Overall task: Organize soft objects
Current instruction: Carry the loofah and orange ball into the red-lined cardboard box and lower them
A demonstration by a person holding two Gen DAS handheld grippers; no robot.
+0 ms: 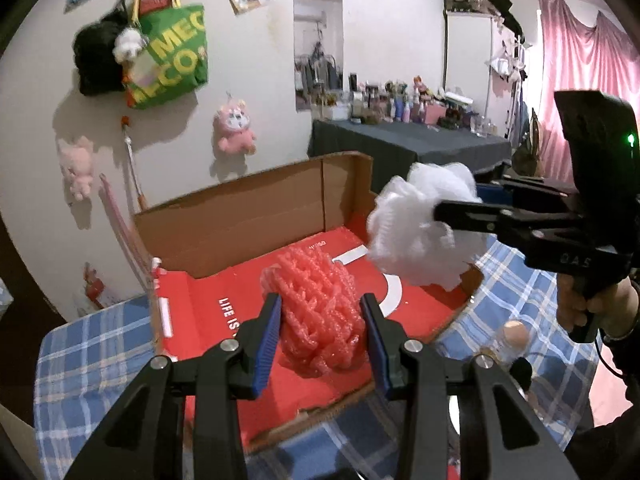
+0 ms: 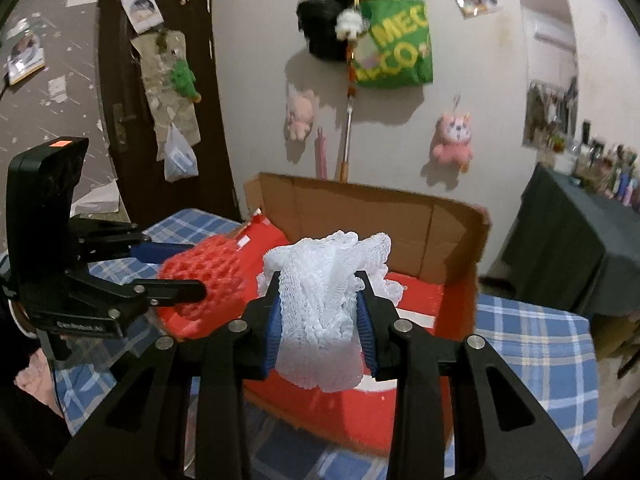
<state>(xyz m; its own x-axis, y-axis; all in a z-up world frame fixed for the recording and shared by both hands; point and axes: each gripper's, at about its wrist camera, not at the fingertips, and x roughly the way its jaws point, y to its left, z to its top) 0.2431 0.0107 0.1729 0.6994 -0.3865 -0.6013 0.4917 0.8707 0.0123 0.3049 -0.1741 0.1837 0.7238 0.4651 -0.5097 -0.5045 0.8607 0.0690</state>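
The left gripper point(image 1: 322, 332) pinched the pink foam net point(image 1: 316, 312), the right gripper point(image 2: 320, 320) clamped the white mesh puff point(image 2: 324, 320); both hung over the red-lined cardboard box point(image 1: 248, 216), which lay toward six o'clock beneath them.

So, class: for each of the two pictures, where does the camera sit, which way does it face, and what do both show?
Left wrist: sits on the left hand-held gripper, looking along its fingers at the pink foam net above the red-lined cardboard box; a hand shows.
Right wrist: sits on the right hand-held gripper, facing the white mesh puff; no hand visible.
Shared: box, both grippers and soft items, green bag.
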